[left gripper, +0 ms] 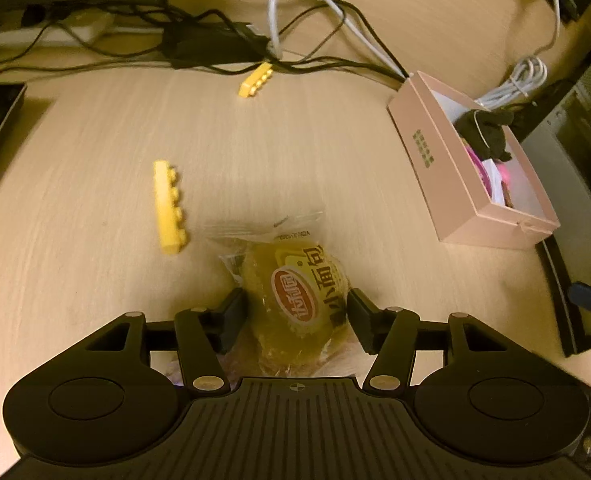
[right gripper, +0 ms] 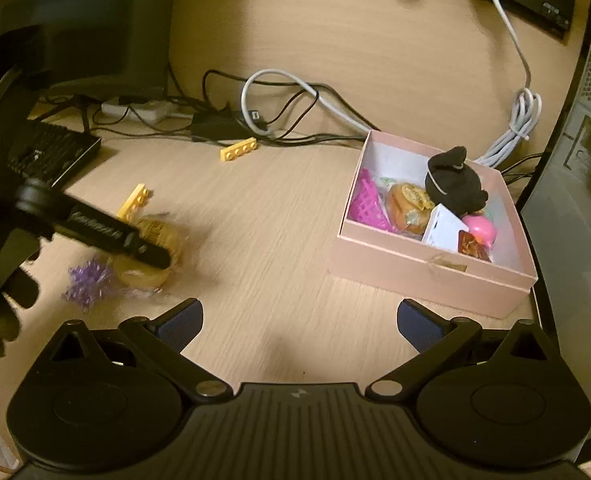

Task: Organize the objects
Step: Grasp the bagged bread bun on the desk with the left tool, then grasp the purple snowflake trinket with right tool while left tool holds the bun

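Note:
My left gripper [left gripper: 297, 312] has a wrapped small bread in a clear packet [left gripper: 295, 292] between its fingers; the pads touch or nearly touch its sides on the table. It also shows in the right wrist view [right gripper: 155, 256], under the left gripper's finger [right gripper: 107, 236]. Two yellow toy bricks lie on the table, one near [left gripper: 170, 208] and one far [left gripper: 255, 80]. A pink box [right gripper: 427, 272] at the right holds a black plush, a magenta basket, another bread and small items. My right gripper [right gripper: 299, 324] is open and empty over bare table.
A purple tinsel bow [right gripper: 87, 280] lies beside the bread. Cables [left gripper: 223, 28], a power strip [left gripper: 51, 32] and a black adapter lie at the back. A keyboard [right gripper: 51, 152] is at the left, a computer case [right gripper: 575, 200] at the right.

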Available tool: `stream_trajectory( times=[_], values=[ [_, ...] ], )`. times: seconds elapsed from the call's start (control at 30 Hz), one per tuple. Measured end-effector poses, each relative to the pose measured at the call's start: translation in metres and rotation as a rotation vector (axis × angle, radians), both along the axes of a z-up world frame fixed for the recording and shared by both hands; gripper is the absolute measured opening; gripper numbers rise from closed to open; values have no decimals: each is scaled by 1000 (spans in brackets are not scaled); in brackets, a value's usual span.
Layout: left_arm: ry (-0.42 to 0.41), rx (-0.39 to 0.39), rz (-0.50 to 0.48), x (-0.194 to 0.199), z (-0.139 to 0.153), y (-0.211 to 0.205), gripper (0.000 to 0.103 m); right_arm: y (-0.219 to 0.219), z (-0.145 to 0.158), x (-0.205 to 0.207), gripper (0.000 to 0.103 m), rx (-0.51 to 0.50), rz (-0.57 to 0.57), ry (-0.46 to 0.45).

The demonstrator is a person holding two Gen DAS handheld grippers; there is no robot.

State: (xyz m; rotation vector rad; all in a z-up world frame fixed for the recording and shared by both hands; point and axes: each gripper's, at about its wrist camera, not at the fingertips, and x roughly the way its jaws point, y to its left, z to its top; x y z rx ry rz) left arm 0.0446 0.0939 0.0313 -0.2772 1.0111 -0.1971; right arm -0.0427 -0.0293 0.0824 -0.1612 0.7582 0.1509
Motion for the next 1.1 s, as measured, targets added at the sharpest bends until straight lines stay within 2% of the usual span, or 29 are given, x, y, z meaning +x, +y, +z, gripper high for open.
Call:
stream_trajectory(
  times=[0.2, 0.33, 0.43, 0.63, 0.8, 0.83, 0.9, 1.03, 1.1],
  values=[
    [-25, 41, -28, 9, -1, -22, 59, -12, -1, -3, 103, 12, -40, 2],
    [-24, -7, -1, 10, 1, -24, 55, -21, -3, 1, 103, 26, -64, 7],
    [-58, -46, 4, 3, 13, -16, 54, -21, -6, 13, 103, 40, -71, 14],
    [-111, -80, 68, -18, 44, 36, 54, -2, -5, 59, 103, 70, -31, -10],
    [-102, -109, 177, -48, 52, 91, 54, 18, -10, 125, 103, 94, -14, -35],
    [-96, -110, 205, -55, 52, 103, 54, 21, -14, 139, 101, 94, -17, -36],
    [-80, -102, 249, -66, 52, 124, 54, 36, -22, 169, 86, 106, -13, -24],
    [-61, -101, 294, -82, 51, 159, 54, 76, -34, 226, 74, 163, -3, 12],
    [-50, -118, 306, -87, 48, 172, 54, 93, -43, 255, 60, 166, -50, 26]
  ],
)
